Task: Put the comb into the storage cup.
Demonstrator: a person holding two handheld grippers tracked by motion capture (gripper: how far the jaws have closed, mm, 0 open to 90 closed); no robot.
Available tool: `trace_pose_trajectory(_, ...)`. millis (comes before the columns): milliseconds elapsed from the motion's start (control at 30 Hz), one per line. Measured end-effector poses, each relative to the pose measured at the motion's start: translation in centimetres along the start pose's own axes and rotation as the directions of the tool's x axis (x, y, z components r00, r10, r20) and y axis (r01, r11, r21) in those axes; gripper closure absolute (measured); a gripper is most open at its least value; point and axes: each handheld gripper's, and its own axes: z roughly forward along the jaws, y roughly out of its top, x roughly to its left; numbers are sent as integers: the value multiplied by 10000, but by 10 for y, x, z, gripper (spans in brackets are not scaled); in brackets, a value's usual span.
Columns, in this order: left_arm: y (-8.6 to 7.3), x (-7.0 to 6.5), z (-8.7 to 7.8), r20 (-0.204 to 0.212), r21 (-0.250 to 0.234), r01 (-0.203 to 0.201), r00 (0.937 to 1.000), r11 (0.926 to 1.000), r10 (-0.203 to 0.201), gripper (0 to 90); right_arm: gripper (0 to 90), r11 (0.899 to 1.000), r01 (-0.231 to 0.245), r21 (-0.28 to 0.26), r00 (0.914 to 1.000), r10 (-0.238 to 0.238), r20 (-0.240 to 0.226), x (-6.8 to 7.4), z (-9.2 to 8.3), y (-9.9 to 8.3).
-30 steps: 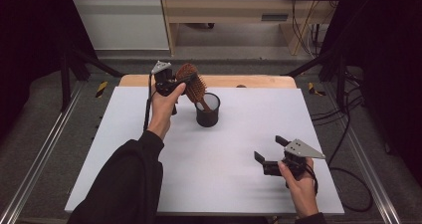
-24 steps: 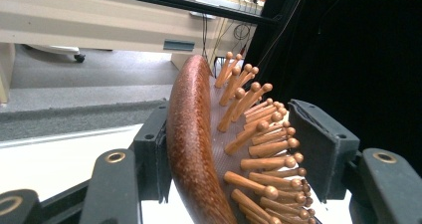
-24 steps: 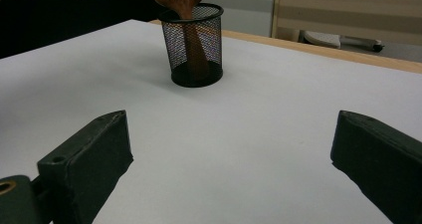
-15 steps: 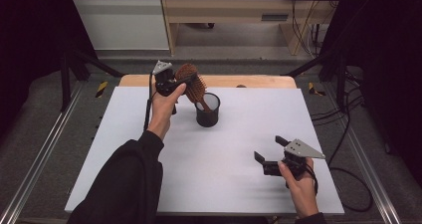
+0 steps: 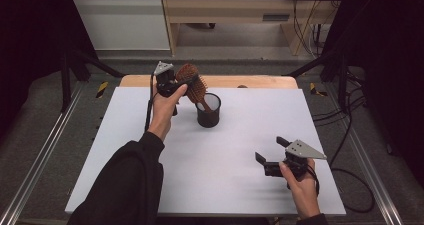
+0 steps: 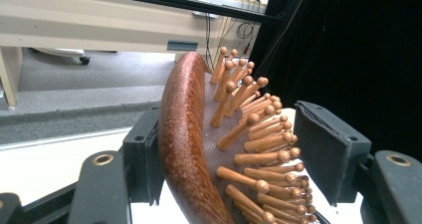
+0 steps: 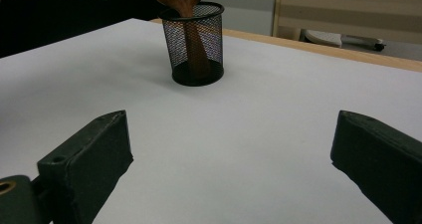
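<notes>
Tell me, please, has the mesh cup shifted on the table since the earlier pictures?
No. The cup stands where it did, the same gap from the table's wooden back edge, with the hairbrush handle inside.

Reddish-brown wooden hairbrush (image 5: 192, 83), black mesh cup (image 5: 208, 110), white table (image 5: 220, 175), perhaps matte.

The wooden hairbrush (image 6: 199, 149) head stands between the claw's (image 6: 234, 149) just-opening jaws.
</notes>
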Motion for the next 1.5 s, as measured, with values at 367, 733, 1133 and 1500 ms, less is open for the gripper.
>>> trace_pose_trajectory(367,0,2,-1,2,-55,47,10000,10000,-47,329,28,10000,21,11,10000,-21,-15,0,0,0)
trace_pose_trajectory(733,-1,2,0,-55,3,200,9998,9998,-200,219,28,10000,8,23,10000,-8,-29,0,0,0)
trace_pose_trajectory(1133,-2,0,0,-247,-8,120,9996,9999,-120,81,28,10000,32,23,10000,-32,-30,0,1,0)
trace_pose_trajectory(1500,-2,0,-2,-262,-93,42,9996,9999,-45,69,28,10000,26,25,10000,-26,-39,0,0,0)
